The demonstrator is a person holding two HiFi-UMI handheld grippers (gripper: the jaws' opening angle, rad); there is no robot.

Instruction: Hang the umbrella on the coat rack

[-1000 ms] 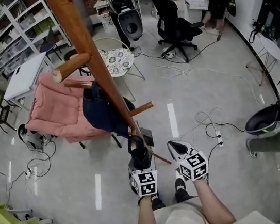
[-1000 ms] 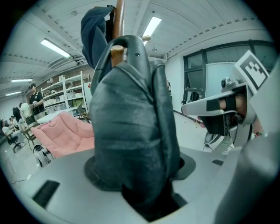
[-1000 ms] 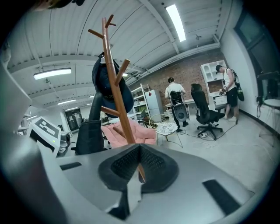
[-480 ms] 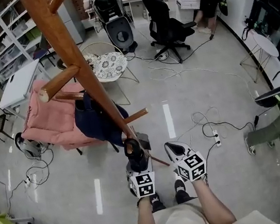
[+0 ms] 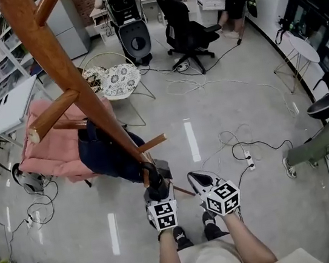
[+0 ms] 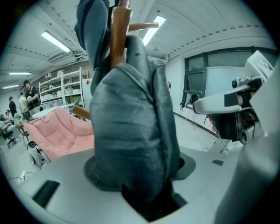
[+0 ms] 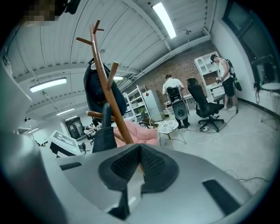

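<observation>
A wooden coat rack point(image 5: 65, 81) with side pegs rises close in front of me; a dark navy garment point(image 5: 104, 155) hangs on it. My left gripper point(image 5: 156, 187) is shut on a black folded umbrella point(image 5: 155, 181), held upright right beside the pole's lower part. In the left gripper view the umbrella point(image 6: 131, 131) fills the space between the jaws, with the pole point(image 6: 119, 35) behind it. My right gripper point(image 5: 193, 178) sits just to the right, shut and empty. In its own view the right gripper point(image 7: 139, 168) faces the rack point(image 7: 105, 83) and the umbrella point(image 7: 105, 131).
A pink lounge chair point(image 5: 45, 152) lies behind the rack on the left. A round patterned table point(image 5: 111, 80), a black office chair point(image 5: 182, 27) and people stand farther back. Cables and a power strip point(image 5: 248, 159) trail over the floor to the right.
My left gripper with the umbrella has edged a little closer to the rack's pole. The head view has shifted, so the rack looms larger. The right gripper has stayed put.
</observation>
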